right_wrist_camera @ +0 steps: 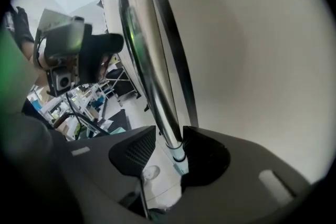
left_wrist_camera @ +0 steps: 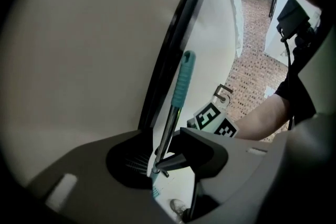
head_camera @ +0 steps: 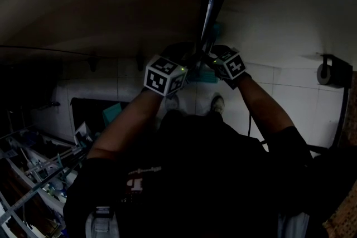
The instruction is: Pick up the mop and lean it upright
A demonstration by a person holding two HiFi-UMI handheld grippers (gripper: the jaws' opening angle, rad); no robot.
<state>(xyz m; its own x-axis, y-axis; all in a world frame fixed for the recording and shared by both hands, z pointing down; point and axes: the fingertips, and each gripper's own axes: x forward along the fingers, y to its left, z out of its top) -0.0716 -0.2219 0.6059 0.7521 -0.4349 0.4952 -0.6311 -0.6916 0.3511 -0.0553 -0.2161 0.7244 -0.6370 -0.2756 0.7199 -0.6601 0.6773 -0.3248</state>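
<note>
The mop's metal pole [head_camera: 215,3] stands nearly upright against a pale wall [head_camera: 111,3], with a teal grip [left_wrist_camera: 184,78] near its top. Both grippers sit side by side on it at chest height. My left gripper [left_wrist_camera: 153,162] is open; the pole [left_wrist_camera: 167,131] runs between its jaws, right by the right jaw's tip and clear of the left pad. My right gripper [right_wrist_camera: 169,148] is open too: the pole [right_wrist_camera: 149,71] passes close to the right pad, with a gap to the left one. A teal part, probably the mop head [head_camera: 203,76], shows on the floor below the grippers.
A black cable [left_wrist_camera: 173,44] runs up the wall beside the pole. The person's shoes [head_camera: 217,103] stand on white floor tiles under the grippers. Cluttered metal racks [head_camera: 33,175] fill the lower left. A roll on a holder [head_camera: 325,72] hangs at the right.
</note>
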